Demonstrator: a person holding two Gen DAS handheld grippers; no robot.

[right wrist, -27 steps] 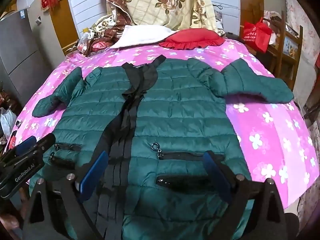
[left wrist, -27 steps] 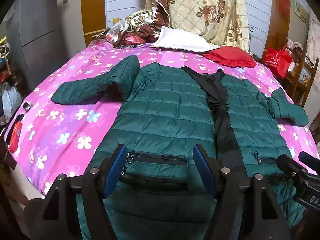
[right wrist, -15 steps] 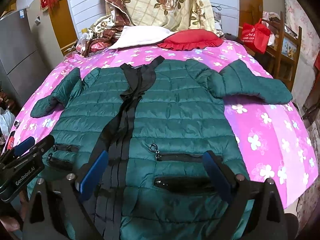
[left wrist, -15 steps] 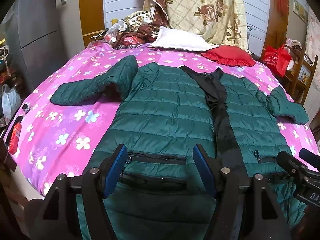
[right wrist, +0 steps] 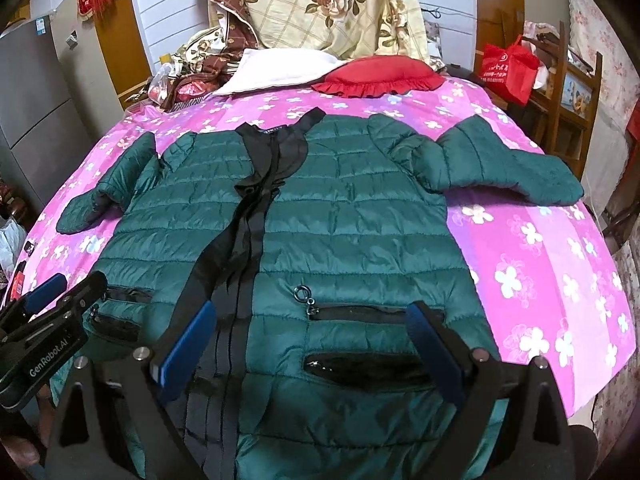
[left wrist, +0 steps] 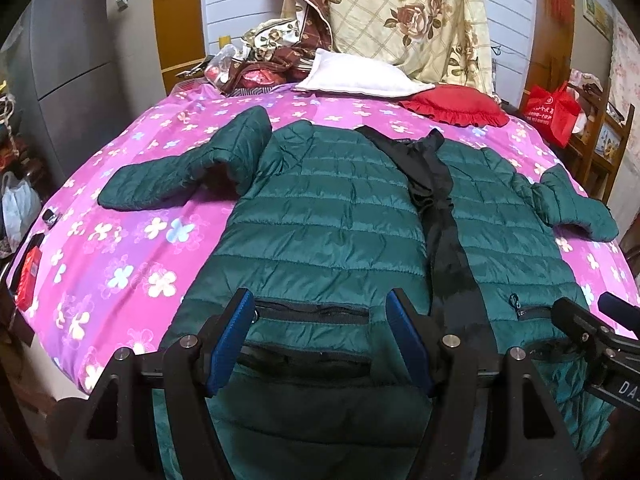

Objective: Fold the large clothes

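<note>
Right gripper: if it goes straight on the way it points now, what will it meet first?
Most likely the green jacket. The right gripper points down at the lower front, near the zip pocket, with open jaws and nothing between them. How far above the cloth it hangs is unclear.

Dark green quilted puffer jacket (left wrist: 320, 216), black front placket and black pocket zips. Magenta bedspread (left wrist: 120, 248) printed with white and pale blue flowers. Plain white pillow (left wrist: 360, 78). Red ruffled cushion (left wrist: 456, 105). Cream diamond-quilted blanket (left wrist: 408, 12), brown roses.
</note>
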